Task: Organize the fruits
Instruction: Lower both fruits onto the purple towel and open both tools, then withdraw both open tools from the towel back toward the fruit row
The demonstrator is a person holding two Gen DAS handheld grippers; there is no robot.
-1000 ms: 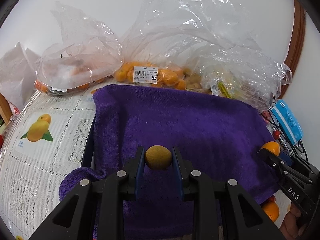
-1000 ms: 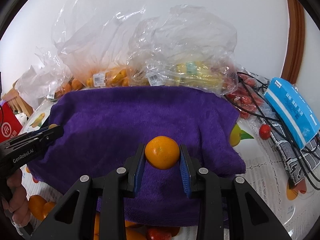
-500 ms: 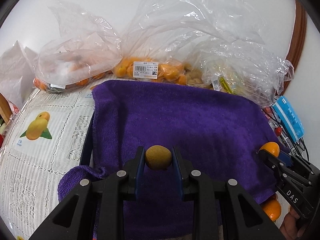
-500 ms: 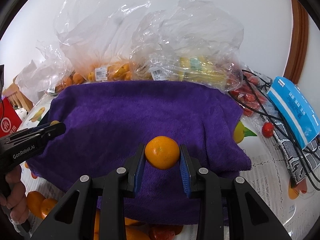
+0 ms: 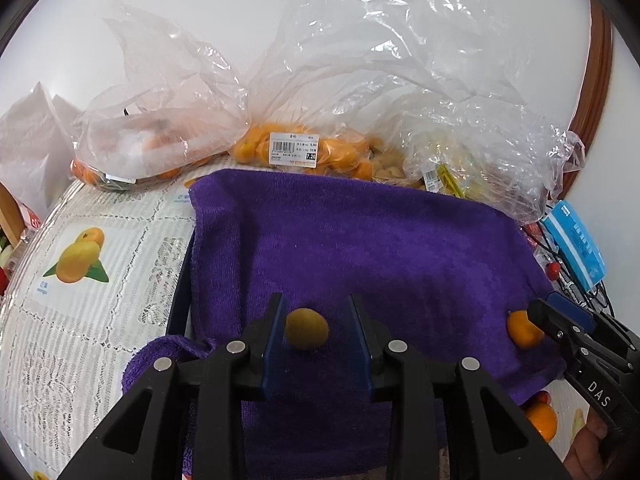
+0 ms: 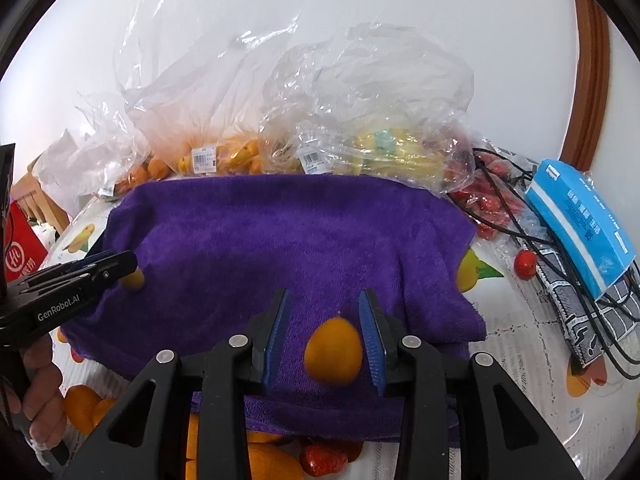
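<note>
A purple towel (image 5: 380, 248) covers the table's middle, bagged fruit (image 5: 296, 148) at its twelve o'clock edge. The right gripper (image 6: 324, 336) is opening, an orange (image 6: 334, 356) loose between its jaws, touching the right pad. The left gripper (image 5: 316, 330) is opening around a yellow-brown fruit (image 5: 306, 328), gaps showing.

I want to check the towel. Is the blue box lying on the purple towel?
No. In the right wrist view the blue box lies to the right of the towel, on black cables, apart from it.
</note>
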